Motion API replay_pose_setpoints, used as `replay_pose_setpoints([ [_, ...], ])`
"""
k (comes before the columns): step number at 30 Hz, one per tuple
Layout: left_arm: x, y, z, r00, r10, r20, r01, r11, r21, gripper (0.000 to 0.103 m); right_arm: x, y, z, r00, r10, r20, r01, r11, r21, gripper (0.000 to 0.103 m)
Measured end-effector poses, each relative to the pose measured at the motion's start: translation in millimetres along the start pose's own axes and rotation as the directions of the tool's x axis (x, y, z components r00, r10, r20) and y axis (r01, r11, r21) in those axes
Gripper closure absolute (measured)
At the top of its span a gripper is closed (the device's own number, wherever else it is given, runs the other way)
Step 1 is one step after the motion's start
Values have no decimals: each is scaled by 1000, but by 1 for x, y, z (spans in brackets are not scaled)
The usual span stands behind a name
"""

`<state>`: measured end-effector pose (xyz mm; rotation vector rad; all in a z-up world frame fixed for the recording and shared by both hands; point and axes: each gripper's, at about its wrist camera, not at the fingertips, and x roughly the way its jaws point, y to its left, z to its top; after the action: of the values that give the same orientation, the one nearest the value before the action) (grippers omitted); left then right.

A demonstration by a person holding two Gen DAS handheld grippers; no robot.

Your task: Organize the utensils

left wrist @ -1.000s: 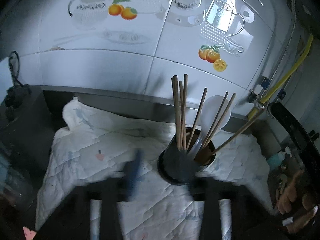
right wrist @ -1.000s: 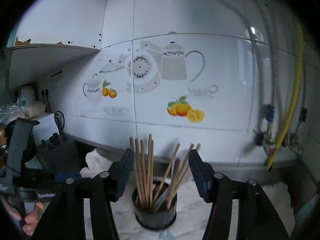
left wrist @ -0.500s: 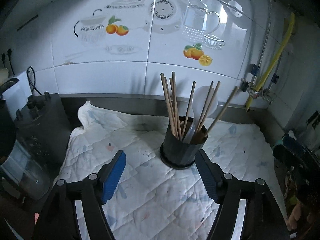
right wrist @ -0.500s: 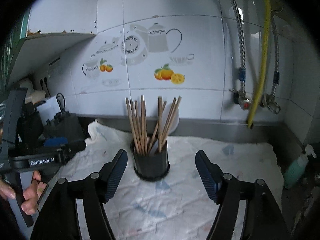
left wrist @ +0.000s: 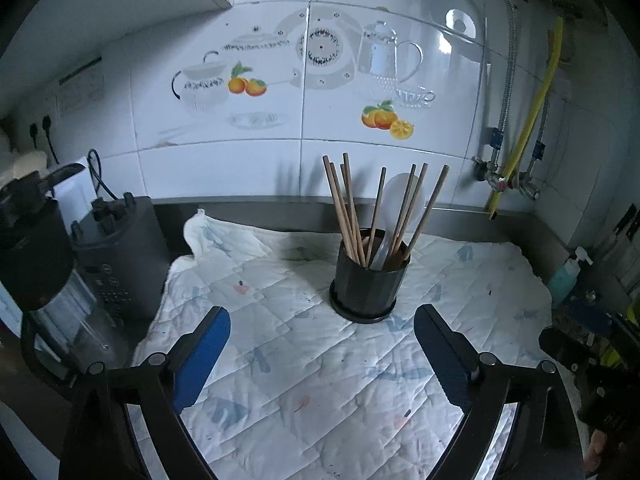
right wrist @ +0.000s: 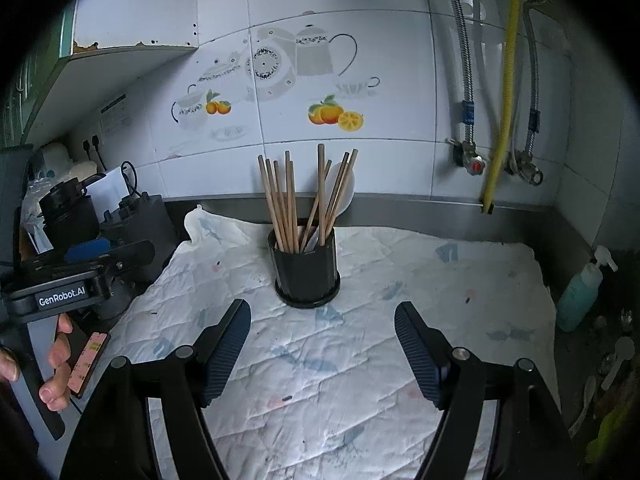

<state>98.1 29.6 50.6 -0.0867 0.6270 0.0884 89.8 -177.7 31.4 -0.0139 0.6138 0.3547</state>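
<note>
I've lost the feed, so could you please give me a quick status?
Left gripper and right gripper open, empty. Chopsticks upright in black holder. Nothing in the way.

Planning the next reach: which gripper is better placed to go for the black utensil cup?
Right, marginally. The right gripper is open and empty, with the black utensil cup centred just beyond its fingers. The left gripper is open too, but it sits off to the side, so the cup appears right of centre.
</note>
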Motion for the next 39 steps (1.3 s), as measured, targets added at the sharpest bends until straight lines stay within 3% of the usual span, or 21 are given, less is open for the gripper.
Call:
replay_pose_setpoints([
  [12,-38,-3,-19,999,26,26,-27,999,26,0,-15,-7,-9,1000,-7,-19,8,999,44,19],
  [28,-55,6,-32,999,50,13,-50,998,27,0,-27,-6,-10,1000,-13,-4,13,999,41,16],
  [39,-56,5,-36,998,60,5,-60,998,28,0,-28,-14,-10,1000,-19,2,19,998,61,3],
])
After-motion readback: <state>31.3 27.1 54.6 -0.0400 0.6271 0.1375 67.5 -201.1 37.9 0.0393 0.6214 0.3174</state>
